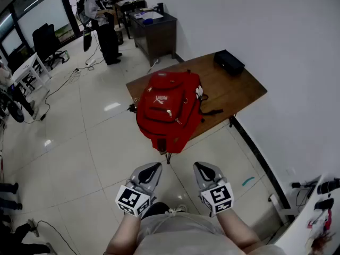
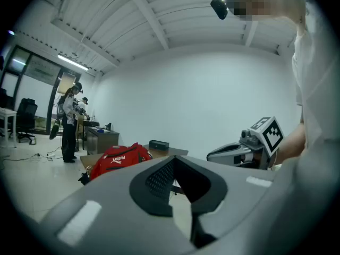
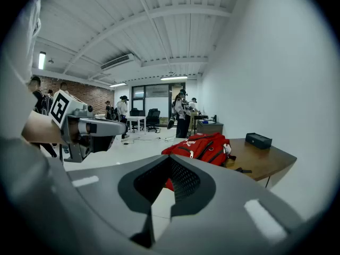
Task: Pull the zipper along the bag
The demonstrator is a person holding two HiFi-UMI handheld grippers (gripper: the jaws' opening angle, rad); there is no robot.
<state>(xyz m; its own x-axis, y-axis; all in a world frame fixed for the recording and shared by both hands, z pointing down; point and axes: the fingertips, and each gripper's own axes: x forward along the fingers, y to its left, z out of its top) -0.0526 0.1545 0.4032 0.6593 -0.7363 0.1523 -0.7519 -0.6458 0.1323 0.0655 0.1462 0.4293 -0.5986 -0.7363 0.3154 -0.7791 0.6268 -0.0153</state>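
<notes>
Office w/ desks (image 1: 154, 33), swivel chairs (image 1: 43, 41), tile floor (image 1: 79, 153).

Both tools share one build: a matt grey plastic shell that narrows to a rounded tip. The inner faces are lined with black pads (image 2: 159, 178) of fine ribbed mesh. The left gripper (image 1: 153, 168) and the right gripper (image 1: 202, 167) each carry a white marker cube at the near end, the left cube (image 1: 133, 200) and the right cube (image 1: 219, 196), printed with black square patterns. Pale rectangular patches (image 3: 263, 219) sit on the shell tops. The person wears a light grey garment (image 1: 178, 231), which shows whitish at the right edge of the left gripper view.
</notes>
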